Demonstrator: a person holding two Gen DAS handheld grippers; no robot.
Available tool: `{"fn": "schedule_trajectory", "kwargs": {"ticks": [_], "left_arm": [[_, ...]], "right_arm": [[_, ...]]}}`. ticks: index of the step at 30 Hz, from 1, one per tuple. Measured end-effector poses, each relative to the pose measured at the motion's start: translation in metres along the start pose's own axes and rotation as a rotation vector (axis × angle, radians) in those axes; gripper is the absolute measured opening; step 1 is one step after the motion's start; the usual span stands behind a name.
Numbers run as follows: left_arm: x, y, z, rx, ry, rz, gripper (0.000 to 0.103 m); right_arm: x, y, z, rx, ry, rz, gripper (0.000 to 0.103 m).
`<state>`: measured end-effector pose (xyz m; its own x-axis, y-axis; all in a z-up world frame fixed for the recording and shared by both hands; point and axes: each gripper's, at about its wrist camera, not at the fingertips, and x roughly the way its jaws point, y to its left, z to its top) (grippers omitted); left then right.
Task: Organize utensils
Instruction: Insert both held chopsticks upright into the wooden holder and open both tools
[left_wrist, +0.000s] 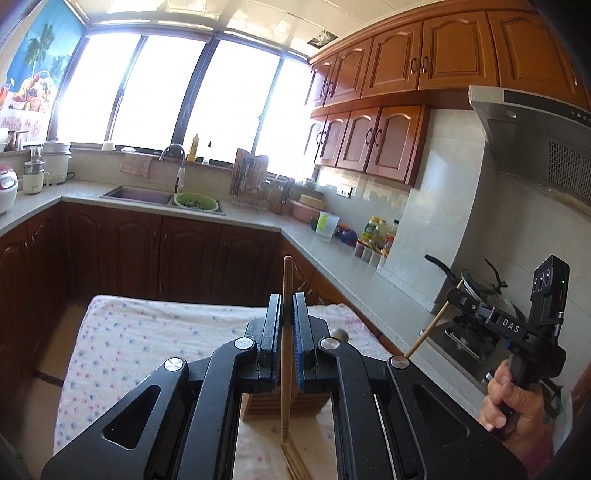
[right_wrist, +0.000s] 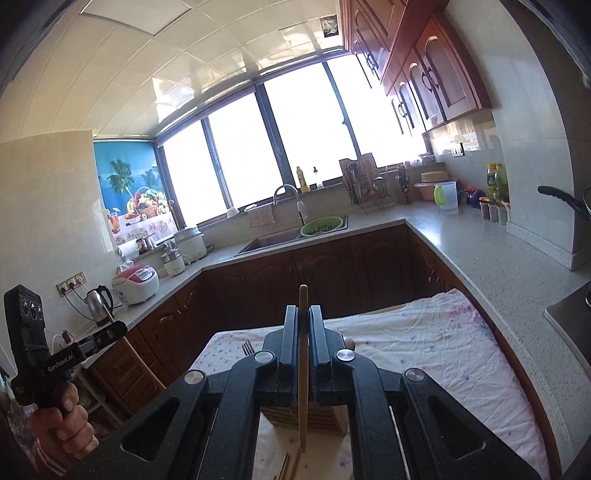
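Observation:
My left gripper (left_wrist: 287, 306) is shut on a wooden chopstick (left_wrist: 287, 280) held upright above a slotted wooden utensil box (left_wrist: 266, 404) on the cloth-covered table (left_wrist: 147, 332). My right gripper (right_wrist: 303, 317) is shut on another wooden chopstick (right_wrist: 303, 369), also upright over the same box (right_wrist: 280, 415). Each gripper shows in the other's view: the right gripper (left_wrist: 456, 295) with its chopstick (left_wrist: 428, 328), the left gripper (right_wrist: 114, 328) at the far left. More chopsticks (left_wrist: 295, 461) lie on the cloth below. A fork's tines (right_wrist: 246, 347) show beside the right gripper.
A countertop (left_wrist: 332, 258) runs along the right with bottles, a cup and a stove with a pan (left_wrist: 480, 288). A sink (left_wrist: 140, 194) with a green colander (left_wrist: 195, 201) lies under the window. Appliances (right_wrist: 136, 282) stand on the left counter.

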<state>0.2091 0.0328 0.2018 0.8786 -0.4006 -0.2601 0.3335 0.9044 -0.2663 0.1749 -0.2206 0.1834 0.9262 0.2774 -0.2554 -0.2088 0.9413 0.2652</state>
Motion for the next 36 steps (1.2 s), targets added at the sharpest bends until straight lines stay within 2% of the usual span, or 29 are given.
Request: {"fn": "schedule_trajectory", "kwargs": {"ticks": [3, 7, 14, 19, 26, 28, 36], "left_arm": [[0.020, 0.005, 0.018, -0.032, -0.040, 0.015, 0.005], [0.052, 0.018, 0.026, -0.086, -0.061, 0.038, 0.005], [0.097, 0.041, -0.008, -0.179, -0.033, 0.084, 0.005], [0.120, 0.045, -0.042, -0.168, 0.004, 0.127, 0.005], [0.144, 0.040, -0.072, -0.118, 0.081, 0.135, 0.006], [0.144, 0.038, -0.075, -0.097, 0.075, 0.153, 0.007], [0.143, 0.038, -0.072, -0.090, 0.095, 0.144, 0.007]], "right_arm": [[0.014, -0.004, 0.020, 0.004, -0.051, -0.035, 0.005], [0.042, -0.011, 0.028, 0.024, -0.063, -0.064, 0.005], [0.082, -0.024, 0.001, 0.069, -0.050, -0.067, 0.005], [0.102, -0.031, -0.023, 0.080, -0.030, -0.077, 0.005], [0.123, -0.036, -0.052, 0.070, 0.033, -0.085, 0.005], [0.123, -0.035, -0.054, 0.051, 0.027, -0.097, 0.006], [0.125, -0.036, -0.051, 0.073, 0.054, -0.095, 0.006]]}}
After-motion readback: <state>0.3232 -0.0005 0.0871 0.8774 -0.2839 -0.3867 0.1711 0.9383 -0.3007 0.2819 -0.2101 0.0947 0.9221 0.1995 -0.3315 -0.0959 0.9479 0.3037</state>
